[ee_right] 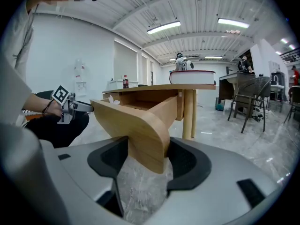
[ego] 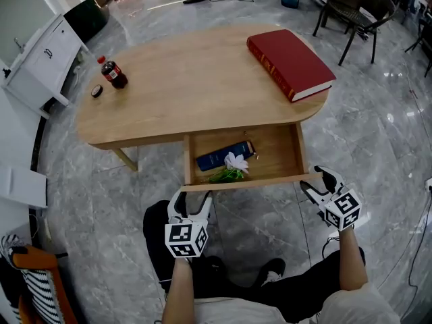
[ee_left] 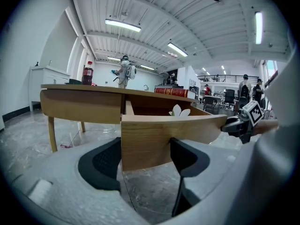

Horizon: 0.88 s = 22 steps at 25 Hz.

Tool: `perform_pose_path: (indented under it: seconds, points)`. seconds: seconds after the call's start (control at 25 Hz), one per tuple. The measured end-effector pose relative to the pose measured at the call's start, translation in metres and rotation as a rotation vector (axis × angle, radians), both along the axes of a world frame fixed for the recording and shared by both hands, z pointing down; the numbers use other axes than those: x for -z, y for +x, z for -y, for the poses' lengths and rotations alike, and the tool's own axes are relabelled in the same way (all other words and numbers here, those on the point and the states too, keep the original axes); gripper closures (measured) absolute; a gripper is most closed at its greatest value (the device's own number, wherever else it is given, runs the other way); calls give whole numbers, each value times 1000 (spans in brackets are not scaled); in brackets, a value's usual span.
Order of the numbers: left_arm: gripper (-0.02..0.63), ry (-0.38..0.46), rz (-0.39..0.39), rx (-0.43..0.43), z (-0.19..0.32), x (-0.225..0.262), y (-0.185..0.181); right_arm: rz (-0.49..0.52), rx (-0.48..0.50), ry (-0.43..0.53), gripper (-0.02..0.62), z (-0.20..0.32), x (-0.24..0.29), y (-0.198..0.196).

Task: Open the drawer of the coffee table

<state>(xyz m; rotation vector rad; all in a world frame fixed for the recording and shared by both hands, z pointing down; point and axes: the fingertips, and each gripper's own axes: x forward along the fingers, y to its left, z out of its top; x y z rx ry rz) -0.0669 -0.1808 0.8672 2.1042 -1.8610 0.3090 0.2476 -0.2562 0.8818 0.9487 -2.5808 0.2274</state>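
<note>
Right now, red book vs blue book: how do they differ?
The red book lies on the table, at its right end; the blue book lies inside the open drawer. The red book looks larger. A white flower overlaps the blue book only. Both lie closed, flat.

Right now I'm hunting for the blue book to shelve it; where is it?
In the head view, the blue book lies inside the open drawer, left of centre, just behind the white flower.
</note>
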Motion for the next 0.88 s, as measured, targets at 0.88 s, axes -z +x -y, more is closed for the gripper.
perform_pose_path:
  seconds: [0.88]
  points:
    - [293,-272,19,20,-31,101,22,-76,-221,-83,333,-9,96,43]
